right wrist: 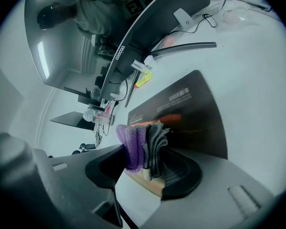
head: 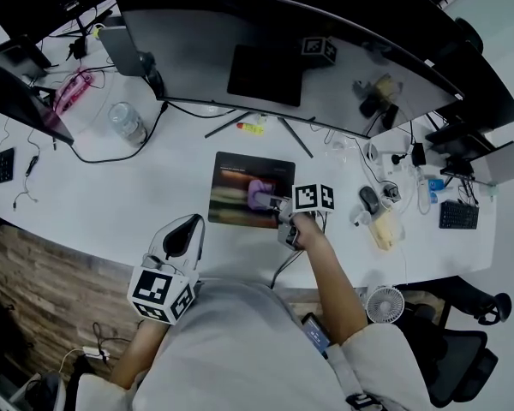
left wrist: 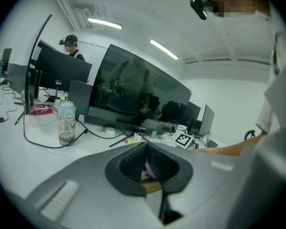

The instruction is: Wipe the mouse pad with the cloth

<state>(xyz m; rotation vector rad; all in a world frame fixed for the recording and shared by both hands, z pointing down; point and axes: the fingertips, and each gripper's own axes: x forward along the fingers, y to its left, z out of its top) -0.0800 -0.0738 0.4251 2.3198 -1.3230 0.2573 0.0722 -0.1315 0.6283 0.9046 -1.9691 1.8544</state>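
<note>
Right claw [right wrist: 145, 157]: clenched on the cloth [right wrist: 142, 147]. The right gripper view shows a bunched purple and grey fold pinched between the two jaws, with the purple part on the left and the grey on the right. The fold stands out past the jaw tips.

In the head view the right claw [head: 277, 204] sits at the right edge of the mouse pad [head: 233, 166], with the person's right hand [head: 305, 228] behind it. The cloth [head: 259, 193] shows as a blurred purple patch over the right-centre of the pad, just ahead of the jaw tips. Whether the cloth presses on the pad surface cannot be confirmed. From the right gripper view the dark mouse pad [right wrist: 195, 111] lies directly beyond the cloth, with its printed corner towards the monitor.

Left claw [left wrist: 147, 152]: jaws drawn together, nothing gripped. A thin purple sliver shows through the slit between them, and what it is cannot be told. In the head view the left claw [head: 187, 226] is at the front of the table [head: 111, 204], left of the pad and apart from it.

Surroundings: the pad lies flat on the white table in front of a wide curved monitor [head: 283, 58]. A yellow marker [head: 250, 128] lies between the pad and the monitor stand. A clear bottle [head: 127, 122] stands well to the left of the pad, and a mouse [head: 369, 199] rests to the right of the right claw. A small fan [head: 385, 304] sits at the front right edge.
</note>
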